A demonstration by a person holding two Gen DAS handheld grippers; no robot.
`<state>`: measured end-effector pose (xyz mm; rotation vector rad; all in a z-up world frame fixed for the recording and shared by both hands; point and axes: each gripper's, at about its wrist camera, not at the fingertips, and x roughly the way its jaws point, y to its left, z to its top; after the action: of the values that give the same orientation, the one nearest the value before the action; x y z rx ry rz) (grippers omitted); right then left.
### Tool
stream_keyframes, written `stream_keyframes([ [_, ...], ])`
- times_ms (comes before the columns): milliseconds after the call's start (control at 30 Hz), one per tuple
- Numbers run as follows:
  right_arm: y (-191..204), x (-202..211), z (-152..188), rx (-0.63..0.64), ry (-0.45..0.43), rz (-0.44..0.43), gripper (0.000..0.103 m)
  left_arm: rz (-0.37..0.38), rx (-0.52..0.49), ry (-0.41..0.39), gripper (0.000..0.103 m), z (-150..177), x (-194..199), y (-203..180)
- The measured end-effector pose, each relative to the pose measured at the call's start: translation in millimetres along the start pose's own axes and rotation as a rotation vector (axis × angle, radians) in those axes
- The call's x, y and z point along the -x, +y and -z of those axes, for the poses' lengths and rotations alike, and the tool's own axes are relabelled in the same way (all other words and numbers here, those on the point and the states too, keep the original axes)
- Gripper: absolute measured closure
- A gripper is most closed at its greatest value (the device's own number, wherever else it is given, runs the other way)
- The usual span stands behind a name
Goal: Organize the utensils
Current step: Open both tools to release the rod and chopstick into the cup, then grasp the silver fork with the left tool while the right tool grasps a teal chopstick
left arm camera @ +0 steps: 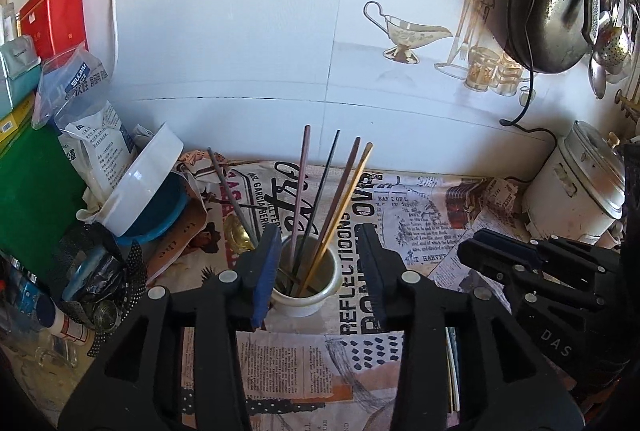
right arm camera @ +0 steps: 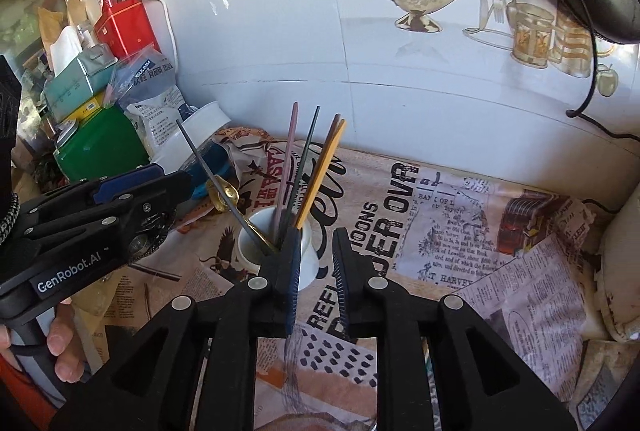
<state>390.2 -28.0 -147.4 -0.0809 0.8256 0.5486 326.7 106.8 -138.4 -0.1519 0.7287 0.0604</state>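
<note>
Left wrist view first: the left claw (left arm camera: pixel 318 263) stands wide, holding nothing, with the white cup (left arm camera: pixel 306 287) sitting between its two fingers and slightly beyond their tips. Out of the cup rise several chopsticks (left arm camera: pixel 320 207), pink, black, brown and yellow, fanning toward the far wall, and a grey one with a gold spoon (left arm camera: pixel 236 234) leans out to the left. The cup rests on the newspaper-print cloth (left arm camera: pixel 420 215) that covers the counter. At the right edge the right claw (left arm camera: pixel 496 259) comes in low over the cloth, near the cup but apart from it. A tilted white bowl (left arm camera: pixel 140 183) lies among packets to the left, and a rice cooker (left arm camera: pixel 576 187) stands far right.

Right wrist view: the right claw (right arm camera: pixel 316 263) is fairly narrow but not closed, and empty. The cup (right arm camera: pixel 276 239) lies just left of its gap, partly hidden behind the left finger, so the chopsticks (right arm camera: pixel 308 167) rise beyond that finger, not between the two. The left claw (right arm camera: pixel 160 191) reaches in from the left, close to the spoon (right arm camera: pixel 224 193) and the cup's left rim.

The utensils look already gathered in the cup, so the job seems near its end. To finish well, I would steady the cup from both sides without squeezing hard, keep clear of the leaning sticks so none tips out, and draw the claws back low and straight.
</note>
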Motion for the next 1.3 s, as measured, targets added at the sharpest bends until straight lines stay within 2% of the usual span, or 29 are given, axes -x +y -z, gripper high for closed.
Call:
stream_keyframes([
  [200,-28.3,20.7,15.6,-0.008,0.007,0.034,0.085,0.012,-0.014,0.03,0.058,12.1,-7.7,-33.6],
  [333,-51.8,21.7,32.3,-0.032,0.046,0.053,0.084,0.021,-0.031,0.079,0.058,25.9,-24.6,-57.3],
  [633,-102.7,0.2,76.6,-0.089,0.178,0.086,0.084,0.032,-0.09,0.291,0.058,80.7,-91.1,-104.8],
  [933,-133.9,-14.5,113.4,-0.136,0.281,0.077,0.084,0.039,-0.131,0.486,0.058,139.3,-147.1,-128.5],
  [1133,-144.9,-21.3,128.6,-0.152,0.323,0.066,0.084,0.047,-0.146,0.534,0.058,156.3,-160.2,-137.1],
  [1300,-147.1,-25.1,137.7,-0.135,0.345,0.068,0.084,0.068,-0.157,0.525,0.057,159.7,-162.9,-142.8],
])
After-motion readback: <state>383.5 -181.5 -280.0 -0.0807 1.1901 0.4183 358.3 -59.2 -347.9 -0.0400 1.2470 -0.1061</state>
